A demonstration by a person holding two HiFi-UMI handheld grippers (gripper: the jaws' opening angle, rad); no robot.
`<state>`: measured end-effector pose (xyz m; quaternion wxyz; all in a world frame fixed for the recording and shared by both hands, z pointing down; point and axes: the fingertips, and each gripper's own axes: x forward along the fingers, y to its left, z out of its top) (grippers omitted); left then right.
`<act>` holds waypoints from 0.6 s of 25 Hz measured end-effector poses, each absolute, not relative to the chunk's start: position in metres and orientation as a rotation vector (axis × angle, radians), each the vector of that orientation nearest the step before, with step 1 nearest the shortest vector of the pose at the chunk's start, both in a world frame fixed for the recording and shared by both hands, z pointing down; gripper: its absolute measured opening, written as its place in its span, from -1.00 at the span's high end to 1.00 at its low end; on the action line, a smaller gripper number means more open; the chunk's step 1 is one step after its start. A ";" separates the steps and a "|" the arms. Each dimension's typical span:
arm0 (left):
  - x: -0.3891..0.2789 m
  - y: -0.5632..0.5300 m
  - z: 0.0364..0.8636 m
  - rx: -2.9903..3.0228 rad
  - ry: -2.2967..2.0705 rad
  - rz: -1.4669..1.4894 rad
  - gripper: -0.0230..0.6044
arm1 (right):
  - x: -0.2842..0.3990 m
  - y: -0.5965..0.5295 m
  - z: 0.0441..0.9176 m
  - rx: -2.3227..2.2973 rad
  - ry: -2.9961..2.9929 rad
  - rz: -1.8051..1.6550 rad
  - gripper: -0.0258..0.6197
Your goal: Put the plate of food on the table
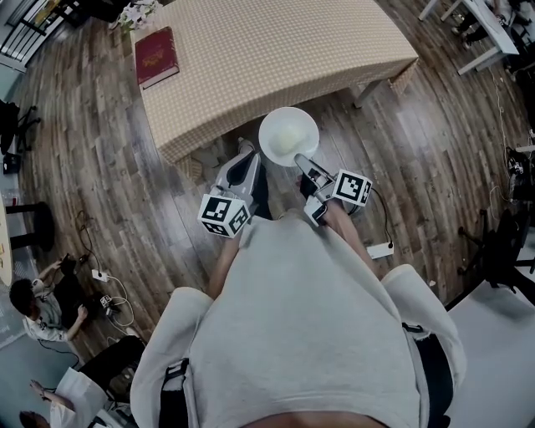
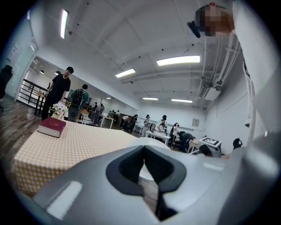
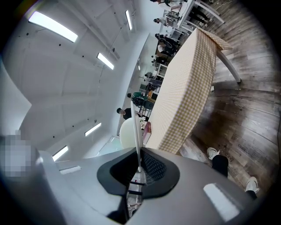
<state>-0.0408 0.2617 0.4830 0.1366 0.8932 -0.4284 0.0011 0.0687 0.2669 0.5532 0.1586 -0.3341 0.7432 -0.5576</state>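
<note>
Grey jaws of the right gripper (image 3: 139, 165) are clamped on the rim of the white plate (image 3: 126, 132), which that gripper's own view shows edge-on, rising as a thin line from between the pads. The head view puts the same right gripper (image 1: 303, 160) at the plate's (image 1: 288, 135) near edge, with the dish in the air over the wooden floor (image 1: 100, 167), just short of the table's near edge and not on it. The left gripper (image 1: 245, 152) sits just beside the plate's left side; in its own view the left gripper (image 2: 145, 151) has its jaws closed together with nothing between them, the pale plate showing beyond their tips. Ahead lies the table (image 1: 276, 58) under a checked cloth, bare except for a red book (image 1: 156, 57) and a bunch of flowers (image 1: 138, 12) at its far left end. By my judgement the carry is nearly over and the placing is not yet done: the plate needs moving over the cloth, lowering flat and letting go. What food is on the plate is hard to make out; its surface reads as uniformly pale. The person's grey-clad torso covers much of the lower head view, hiding both hands.
</note>
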 end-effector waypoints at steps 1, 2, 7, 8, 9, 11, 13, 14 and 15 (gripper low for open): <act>-0.041 0.254 0.484 2.586 -1.239 -0.001 0.90 | 0.072 0.262 0.560 -1.001 2.105 -1.628 0.88; -0.041 0.245 0.485 2.588 -1.235 -0.004 0.90 | 0.074 0.257 0.564 -1.029 2.084 -1.653 0.88; -0.037 0.198 0.489 2.601 -1.198 -0.014 0.90 | 0.069 0.210 0.552 -0.955 2.105 -1.564 0.88; -0.035 0.188 0.490 2.601 -1.189 -0.014 0.90 | 0.071 0.201 0.553 -0.963 2.093 -1.571 0.88; -0.032 0.178 0.490 2.601 -1.180 -0.014 0.90 | 0.073 0.193 0.554 -0.973 2.084 -1.576 0.88; -0.028 0.158 0.490 2.602 -1.167 -0.015 0.90 | 0.076 0.174 0.555 -0.984 2.074 -1.581 0.88; -0.028 0.140 0.491 2.599 -1.156 -0.004 0.90 | 0.075 0.155 0.556 -0.986 2.066 -1.590 0.88; -0.031 0.131 0.492 2.595 -1.155 0.001 0.90 | 0.074 0.145 0.557 -0.986 2.060 -1.596 0.88; -0.034 0.121 0.492 2.589 -1.157 0.004 0.90 | 0.072 0.135 0.557 -0.986 2.053 -1.603 0.88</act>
